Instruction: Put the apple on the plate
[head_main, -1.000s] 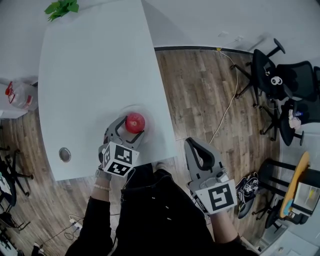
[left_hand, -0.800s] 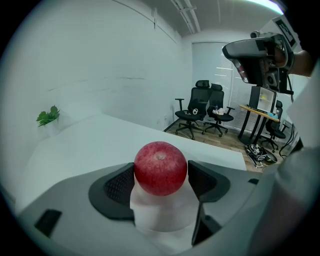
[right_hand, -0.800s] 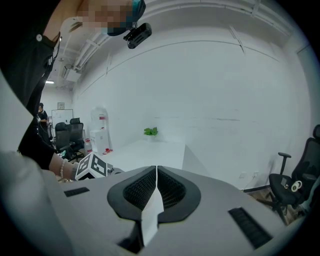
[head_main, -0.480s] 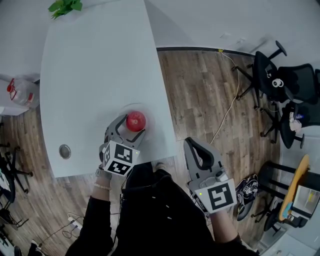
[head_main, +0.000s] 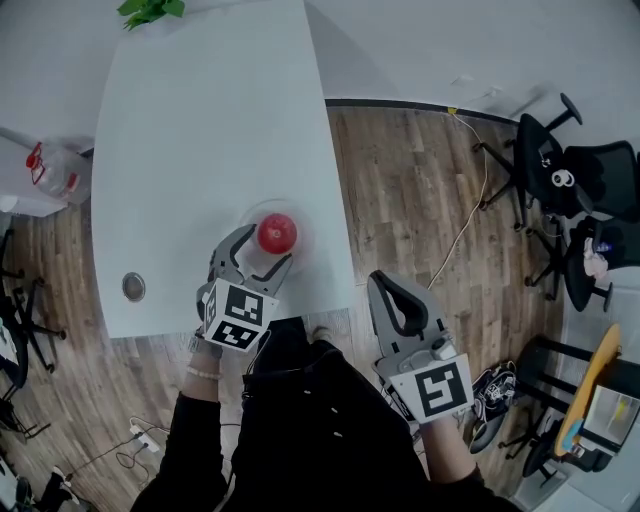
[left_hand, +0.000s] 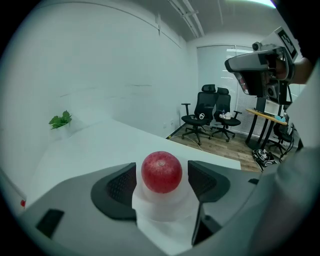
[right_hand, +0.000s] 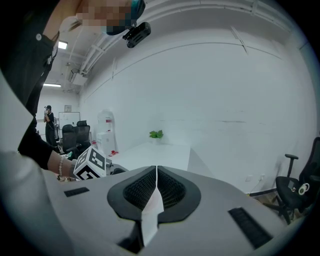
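A red apple (head_main: 277, 233) rests on a white plate (head_main: 252, 216) near the front right edge of the white table (head_main: 200, 120). My left gripper (head_main: 262, 254) is open, its jaws on either side of the apple with a small gap on each side. In the left gripper view the apple (left_hand: 161, 171) sits on the plate (left_hand: 161, 207) between the dark pads (left_hand: 120, 186) of the left gripper (left_hand: 161, 186). My right gripper (head_main: 395, 300) is shut and empty over the wooden floor, right of the table; its pads (right_hand: 142, 189) meet in the right gripper view.
A green plant (head_main: 150, 10) stands at the table's far end and a round cable hole (head_main: 133, 287) lies near the front left. A water jug (head_main: 50, 170) stands left of the table. Office chairs (head_main: 580, 190) and a floor cable (head_main: 465, 200) are to the right.
The left gripper has drawn back slightly toward the person, so the apple now sits nearer its fingertips. The head view has shifted a little. The right gripper has stayed in place.
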